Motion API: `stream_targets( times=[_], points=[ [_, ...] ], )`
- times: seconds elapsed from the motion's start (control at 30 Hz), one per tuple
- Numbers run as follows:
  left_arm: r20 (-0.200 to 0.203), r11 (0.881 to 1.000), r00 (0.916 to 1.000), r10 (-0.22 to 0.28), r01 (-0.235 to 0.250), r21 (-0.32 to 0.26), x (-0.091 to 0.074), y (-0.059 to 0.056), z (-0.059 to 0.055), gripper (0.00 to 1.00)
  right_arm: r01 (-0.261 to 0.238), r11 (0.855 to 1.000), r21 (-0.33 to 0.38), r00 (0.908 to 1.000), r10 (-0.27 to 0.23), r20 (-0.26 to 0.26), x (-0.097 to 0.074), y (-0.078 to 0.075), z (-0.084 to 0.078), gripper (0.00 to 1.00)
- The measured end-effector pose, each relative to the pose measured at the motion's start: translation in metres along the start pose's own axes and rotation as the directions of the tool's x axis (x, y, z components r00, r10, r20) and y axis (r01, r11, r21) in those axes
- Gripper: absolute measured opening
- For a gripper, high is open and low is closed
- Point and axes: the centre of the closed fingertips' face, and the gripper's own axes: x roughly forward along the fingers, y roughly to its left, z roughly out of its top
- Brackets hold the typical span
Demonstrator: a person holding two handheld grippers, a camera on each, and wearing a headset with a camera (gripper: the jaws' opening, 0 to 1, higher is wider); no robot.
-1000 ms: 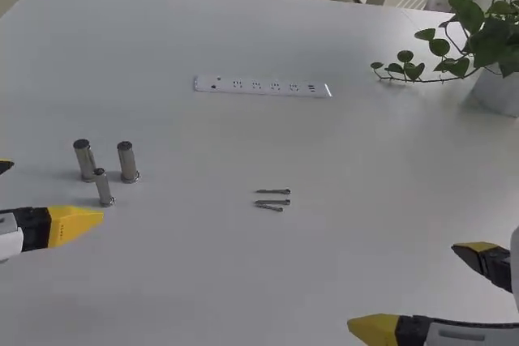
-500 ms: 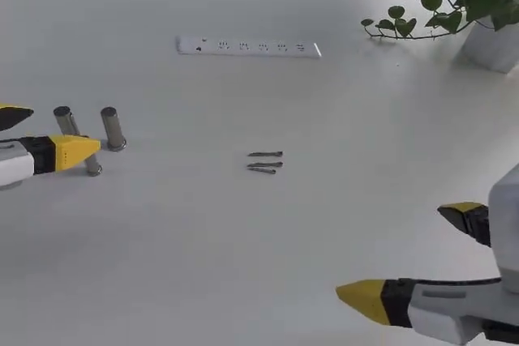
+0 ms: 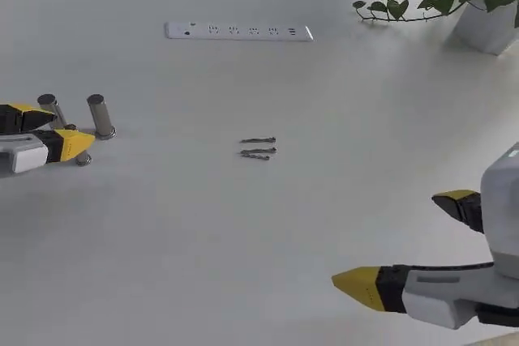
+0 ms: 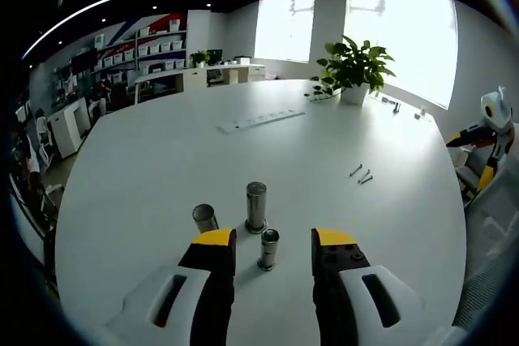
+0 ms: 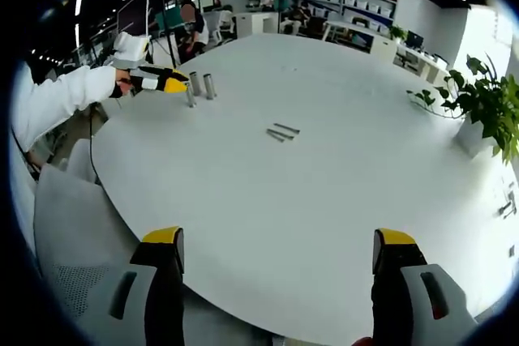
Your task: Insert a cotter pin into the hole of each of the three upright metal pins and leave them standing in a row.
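first step: your left gripper (image 4: 273, 239) jaws parted astride short pin (image 4: 268, 250), holding nothing; clamp next. right gripper (image 5: 276, 245) spread wide, empty, cotter pins (image 5: 282, 131) at its 12 o'clock.

Place: open-plan office with lab storage. Evidence: large white table (image 3: 324, 119) bearing a power strip (image 3: 238, 32); potted plant (image 3: 485, 23), upper right; stocked shelving (image 4: 154, 42), upper left of left gripper view; desks (image 4: 174, 80) below; tall windows (image 4: 389, 30).
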Motion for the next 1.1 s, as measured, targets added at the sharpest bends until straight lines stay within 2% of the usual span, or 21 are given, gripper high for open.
stream_targets(
  times=[0.07,0.13,0.27,0.43,0.5,0.67,0.73,0.77,0.8,0.87,0.93,0.97,1.1],
  points=[
    [-0.019,1.0,0.9998,0.005,-0.004,0.015,0.002,0.002,-0.004,0.3,-0.003,1.0,-0.002,1.0,0.003,-0.005,0.0,0.001,-0.001,0.95],
    [-0.025,1.0,0.9997,0.004,-0.004,0.012,0.003,0.002,-0.006,0.25,-0.003,1.0,0.0,1.0,0.003,-0.006,0.001,0.001,-0.001,0.95],
    [-0.034,0.999,0.9993,0.013,-0.012,0.044,0.008,0.002,-0.008,0.21,-0.007,1.0,0.003,0.9999,0.007,-0.009,0.003,0.002,-0.001,0.94],
    [-0.055,0.997,0.9983,0.018,-0.014,0.074,0.011,0.002,-0.01,0.07,-0.015,1.0,0.008,0.9998,0.015,-0.013,0.006,0.005,-0.002,0.94],
    [-0.053,0.999,0.9984,0.02,-0.018,0.045,0.012,0.002,-0.01,0.07,-0.019,1.0,0.009,0.9998,0.019,-0.012,0.007,0.007,-0.002,0.94],
    [-0.05,0.998,0.9985,0.023,-0.019,0.066,0.01,0.003,-0.01,0.07,-0.024,1.0,0.005,0.9996,0.024,-0.013,0.006,0.008,-0.003,0.94],
    [-0.059,0.994,0.9974,0.04,-0.034,0.103,0.009,0.004,-0.01,0.07,-0.022,1.0,0.008,0.9997,0.022,-0.01,0.005,0.007,-0.003,0.94],
    [-0.063,0.988,0.9967,0.052,-0.042,0.149,0.008,0.005,-0.01,0.07,-0.02,1.0,0.01,0.9998,0.02,-0.006,0.005,0.006,-0.003,0.94],
    [-0.066,0.987,0.9966,0.05,-0.04,0.153,0.007,0.003,-0.01,0.07,-0.018,1.0,0.011,0.9998,0.018,-0.005,0.004,0.006,-0.003,0.94],
    [-0.047,0.995,0.9981,0.041,-0.036,0.095,0.006,-0.002,-0.008,0.07,-0.015,1.0,0.013,0.9999,0.015,0.0,0.004,0.004,-0.002,0.94],
    [-0.024,0.994,0.9991,0.034,-0.031,0.101,0.003,-0.008,-0.003,0.07,-0.014,1.0,0.013,0.9999,0.014,0.004,0.003,0.004,-0.002,0.94],
    [-0.014,0.993,0.9996,0.024,-0.022,0.116,0.002,-0.015,0.001,0.07,-0.012,1.0,0.013,0.9999,0.012,0.007,0.002,0.004,-0.002,0.94],
    [0.008,0.992,0.9999,0.009,-0.01,0.123,-0.003,-0.031,0.009,0.07,-0.012,1.0,0.018,0.9999,0.012,0.008,-0.001,0.004,-0.004,0.94]
  ],
)
